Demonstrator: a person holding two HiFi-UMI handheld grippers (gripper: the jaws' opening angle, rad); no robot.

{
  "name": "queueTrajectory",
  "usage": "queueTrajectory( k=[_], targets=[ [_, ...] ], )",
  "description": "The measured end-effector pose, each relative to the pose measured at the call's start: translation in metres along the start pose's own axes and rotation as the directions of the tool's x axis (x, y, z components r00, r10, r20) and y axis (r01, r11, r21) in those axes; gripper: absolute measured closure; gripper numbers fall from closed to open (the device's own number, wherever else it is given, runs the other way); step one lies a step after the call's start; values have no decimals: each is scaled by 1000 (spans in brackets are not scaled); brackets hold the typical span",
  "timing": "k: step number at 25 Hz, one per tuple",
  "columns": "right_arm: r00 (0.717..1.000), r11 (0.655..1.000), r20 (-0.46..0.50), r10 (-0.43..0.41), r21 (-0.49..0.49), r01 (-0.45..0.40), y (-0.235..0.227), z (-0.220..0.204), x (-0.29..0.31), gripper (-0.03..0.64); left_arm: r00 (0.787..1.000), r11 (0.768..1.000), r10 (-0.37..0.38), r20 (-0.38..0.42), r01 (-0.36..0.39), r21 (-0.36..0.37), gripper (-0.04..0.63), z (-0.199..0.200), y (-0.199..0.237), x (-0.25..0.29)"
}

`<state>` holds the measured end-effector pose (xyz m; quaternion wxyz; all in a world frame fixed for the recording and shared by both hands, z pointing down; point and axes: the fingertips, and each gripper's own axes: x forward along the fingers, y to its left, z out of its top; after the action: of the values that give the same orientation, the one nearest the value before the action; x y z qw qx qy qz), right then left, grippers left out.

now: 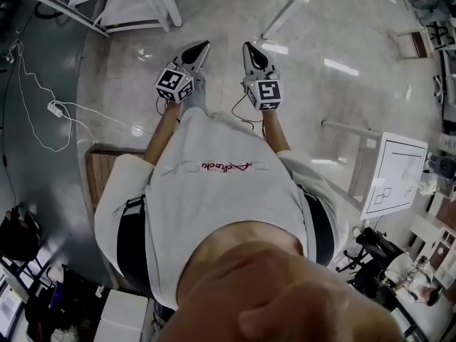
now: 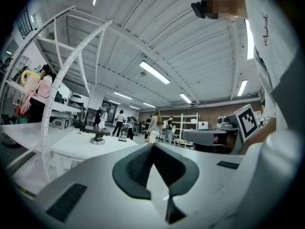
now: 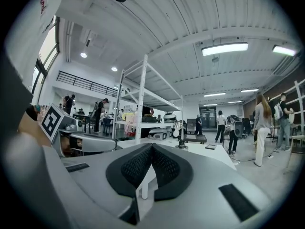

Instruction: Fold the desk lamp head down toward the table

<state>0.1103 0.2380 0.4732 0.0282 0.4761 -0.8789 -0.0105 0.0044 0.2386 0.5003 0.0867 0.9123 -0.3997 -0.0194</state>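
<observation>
The desk lamp (image 3: 180, 138), small and dark on a round base, stands on the white counter (image 3: 200, 154), well ahead of both grippers; how its head is angled is too small to tell. The left gripper (image 2: 152, 145) has its jaws pressed together with nothing between them, and so does the right gripper (image 3: 151, 146). In the head view the 2 grippers are held side by side in front of the person (image 1: 221, 191), over the glossy floor (image 1: 320, 98). Several people (image 3: 261, 128) stand farther back.
</observation>
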Motion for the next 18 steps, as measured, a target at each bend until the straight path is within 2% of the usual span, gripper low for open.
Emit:
queueTrajectory(
  k=[18],
  targets=[
    [999, 999, -10, -34, -22, 33, -56, 3, 127, 594, 999, 1000, -29, 18, 29, 0, 571, 24, 115, 89]
  ],
)
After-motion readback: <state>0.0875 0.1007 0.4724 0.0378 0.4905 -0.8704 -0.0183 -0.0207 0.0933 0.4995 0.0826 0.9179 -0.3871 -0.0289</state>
